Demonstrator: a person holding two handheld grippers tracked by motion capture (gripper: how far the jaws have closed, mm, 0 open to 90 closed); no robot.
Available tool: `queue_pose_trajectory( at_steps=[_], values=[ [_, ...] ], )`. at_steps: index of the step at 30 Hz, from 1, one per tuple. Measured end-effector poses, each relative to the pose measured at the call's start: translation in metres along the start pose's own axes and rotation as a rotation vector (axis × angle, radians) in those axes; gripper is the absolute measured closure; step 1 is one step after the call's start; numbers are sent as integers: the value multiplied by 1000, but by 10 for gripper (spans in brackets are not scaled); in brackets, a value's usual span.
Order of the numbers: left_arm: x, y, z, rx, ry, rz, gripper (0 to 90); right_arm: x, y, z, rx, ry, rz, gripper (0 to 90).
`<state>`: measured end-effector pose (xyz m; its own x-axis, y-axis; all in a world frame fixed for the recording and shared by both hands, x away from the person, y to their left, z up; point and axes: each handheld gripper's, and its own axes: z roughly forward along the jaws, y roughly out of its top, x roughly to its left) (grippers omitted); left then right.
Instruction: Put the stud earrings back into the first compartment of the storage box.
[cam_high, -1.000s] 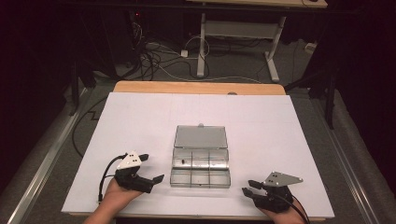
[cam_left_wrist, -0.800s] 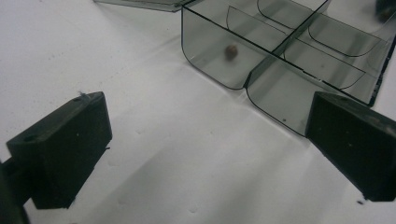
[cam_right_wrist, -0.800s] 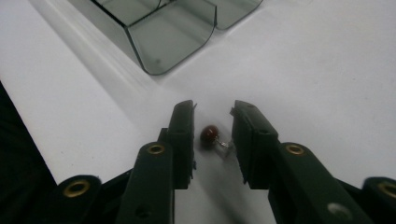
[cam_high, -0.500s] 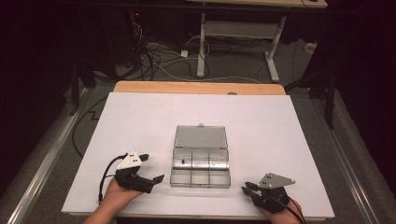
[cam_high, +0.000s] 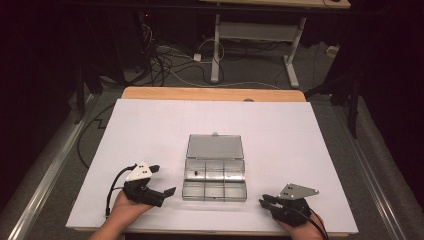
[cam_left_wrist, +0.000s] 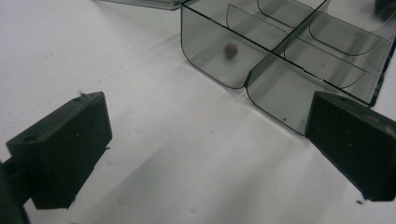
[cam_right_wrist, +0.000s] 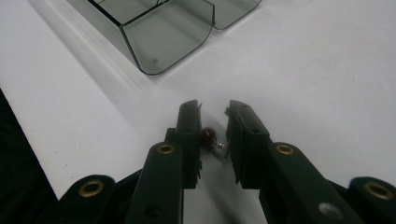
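Resting near the table's front edge, the right gripper (cam_high: 264, 201) sits at about 4 o'clock from the clear plastic compartment box (cam_high: 215, 180), well apart from it. Its jaws are drawn close together around a small dark red bead (cam_right_wrist: 208, 135) with a bit of silver metal (cam_right_wrist: 218, 146) beside it; the bead lies against the left jaw in the right gripper view, while a narrow gap remains toward the other jaw, so the grip looks nearly closed on the bead rather than pressed tight. In that same view a rounded corner of the box lies at 11 o'clock from the jaws, apart from them.

At 8 o'clock from the box, the left gripper (cam_high: 169, 191) is held in the person's left hand (cam_high: 127, 212), its jaws spread wide and holding nothing. Its right jaw, in the left gripper view, stands just beside the box's near corner; whether it touches cannot be told.

The box stands near the middle of the white tabletop (cam_high: 150, 130), its lid (cam_high: 215, 147) lying open flat at 12 o'clock. One small brownish bead (cam_left_wrist: 230, 50) rests in a corner compartment, the one toward 10 o'clock in the high view.
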<state>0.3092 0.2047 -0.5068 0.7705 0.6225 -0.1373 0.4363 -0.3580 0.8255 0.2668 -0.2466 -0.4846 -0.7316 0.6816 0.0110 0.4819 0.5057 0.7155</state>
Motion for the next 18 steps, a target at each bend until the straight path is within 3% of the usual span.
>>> queue_pose_trajectory(
  at_steps=[9, 18],
  values=[
    [0, 0, 0, -1, 0, 0, 0, -4, 11, 1, -51, -9, 28, 753],
    [0, 0, 0, -1, -1, 3, 1, -1, 19, 17, -39, 9, 16, 754]
  ],
)
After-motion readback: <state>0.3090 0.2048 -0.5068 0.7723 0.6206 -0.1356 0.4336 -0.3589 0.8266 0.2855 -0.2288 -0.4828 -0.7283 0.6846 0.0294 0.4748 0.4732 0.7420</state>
